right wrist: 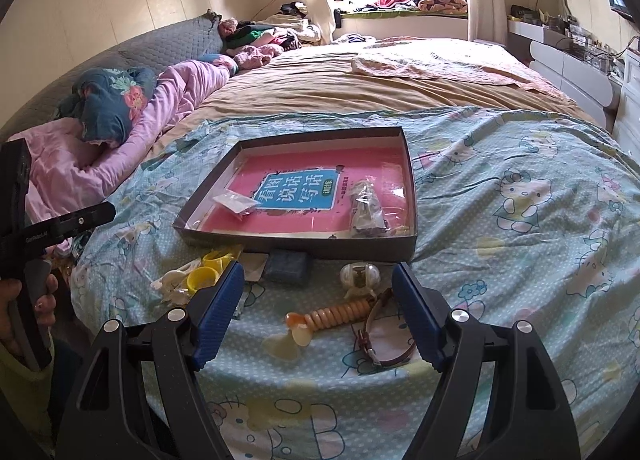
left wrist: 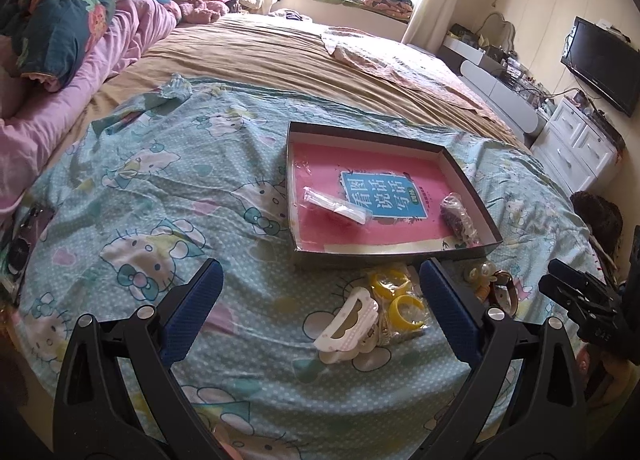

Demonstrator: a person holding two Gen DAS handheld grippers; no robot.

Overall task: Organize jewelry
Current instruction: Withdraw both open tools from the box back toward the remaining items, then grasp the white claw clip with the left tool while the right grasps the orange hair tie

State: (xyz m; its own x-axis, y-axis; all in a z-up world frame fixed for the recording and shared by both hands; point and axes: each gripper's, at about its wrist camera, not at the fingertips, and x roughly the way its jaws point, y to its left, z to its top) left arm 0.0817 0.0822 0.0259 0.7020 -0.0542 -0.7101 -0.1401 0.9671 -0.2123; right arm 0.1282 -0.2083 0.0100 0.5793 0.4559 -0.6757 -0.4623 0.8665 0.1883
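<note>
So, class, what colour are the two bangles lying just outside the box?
Yellow bangles; the left wrist view shows them best.

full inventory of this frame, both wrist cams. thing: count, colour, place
tray: 1, dark shallow box, on the cartoon-print sheet
book: 1, pink with blue title panel, flat inside the tray
clear packets: 2, one pale at the tray's left, one with dark beads at its right
yellow rings: 2, yellow, in a clear bag in front of the tray
white hair clip: 1, white and pink, beside the rings
dark pouch: 1, blue-grey, against the tray's front wall
clear claw clip: 1, translucent, in front of the tray
spiral hair tie: 1, peach, between the right jaws
watch: 1, brown strap, by the right finger
sheet: 1, teal, over the bed
left gripper: open
right gripper: open
</note>
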